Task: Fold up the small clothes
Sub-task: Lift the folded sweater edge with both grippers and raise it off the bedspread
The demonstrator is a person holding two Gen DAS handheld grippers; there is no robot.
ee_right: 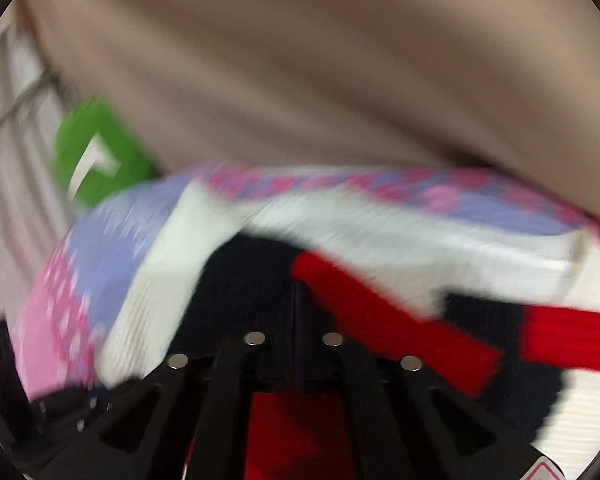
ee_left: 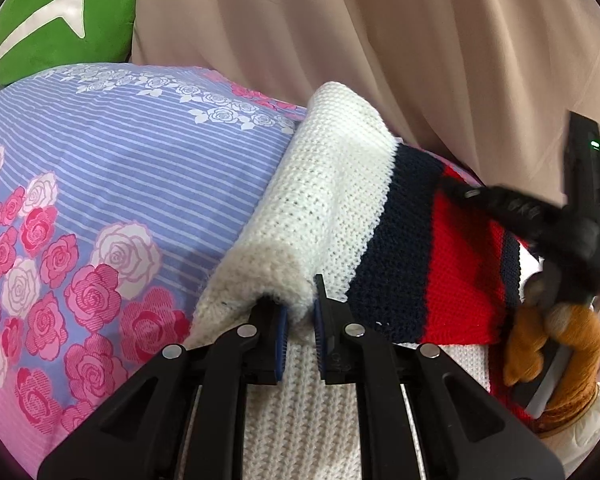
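Note:
A small knit sweater (ee_left: pixel 340 208), white with navy and red stripes, lies on a floral bedsheet (ee_left: pixel 120 184). My left gripper (ee_left: pixel 299 312) is shut on a rolled white fold of the sweater, its blue pads pinching the cloth. In the left wrist view the right gripper (ee_left: pixel 456 188) reaches over the red stripe from the right, held by a hand in an orange glove (ee_left: pixel 556 344). The right wrist view is blurred by motion. There my right gripper (ee_right: pixel 296 308) has its jaws together over the navy and red part of the sweater (ee_right: pixel 380 320); a grip on cloth is not clear.
A green cushion (ee_left: pixel 64 20) with a white mark lies at the far left; it also shows in the right wrist view (ee_right: pixel 96 152). A beige curtain (ee_left: pixel 380 40) hangs behind the bed. The bedsheet (ee_right: pixel 100 248) stretches out to the left of the sweater.

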